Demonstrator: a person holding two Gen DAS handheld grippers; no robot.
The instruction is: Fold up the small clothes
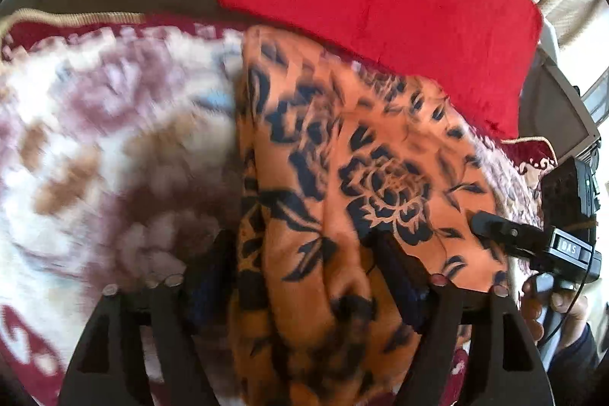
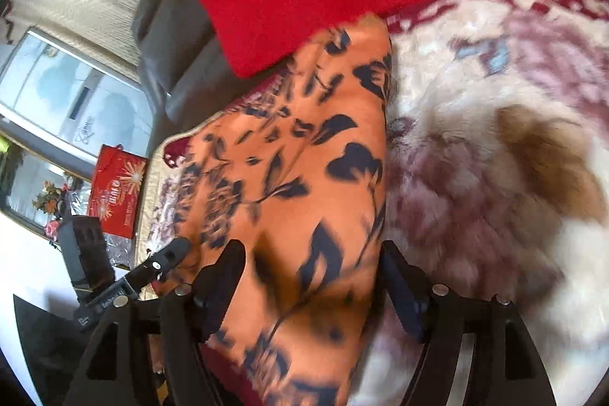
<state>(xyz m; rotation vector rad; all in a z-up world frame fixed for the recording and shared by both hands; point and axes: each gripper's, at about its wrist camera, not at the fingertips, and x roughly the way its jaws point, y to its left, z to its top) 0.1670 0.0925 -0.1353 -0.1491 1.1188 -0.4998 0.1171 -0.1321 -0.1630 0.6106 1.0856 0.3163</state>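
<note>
On the plush floral blanket [image 1: 95,139], an orange cloth with a dark flower print [image 1: 361,158] is laid out as a long, narrow band, its far end reaching the edge of a red cushion [image 1: 380,6]. Layered edges and soft ridges can be made out along the band's length, so at least one lengthwise fold is judged to be already made; how many layers lie beneath cannot be told from these blurred views.

The left gripper [image 1: 304,261] is seen with its jaws parted wide, the near end of the cloth lying between them, and no pad can be seen pressing on the fabric. The right gripper [image 2: 312,265] is likewise held well open over the same cloth [image 2: 297,158], with the fabric passing between the fingers but not pinched, as far as the blur allows. In the left wrist view, the right gripper's black finger [image 1: 491,223] is seen at the cloth's right edge, with part of a hand [image 1: 548,307] on the handle below it.

The garment is therefore judged to be released rather than carried, with a fold just laid or a fresh grasp being prepared. A crosswise fold to shorten the band appears to be left, after which the piece may be set aside. A red box [image 2: 118,193] is visible on a surface beyond the blanket [image 2: 495,177]; no other garments waiting to be folded can be made out.
</note>
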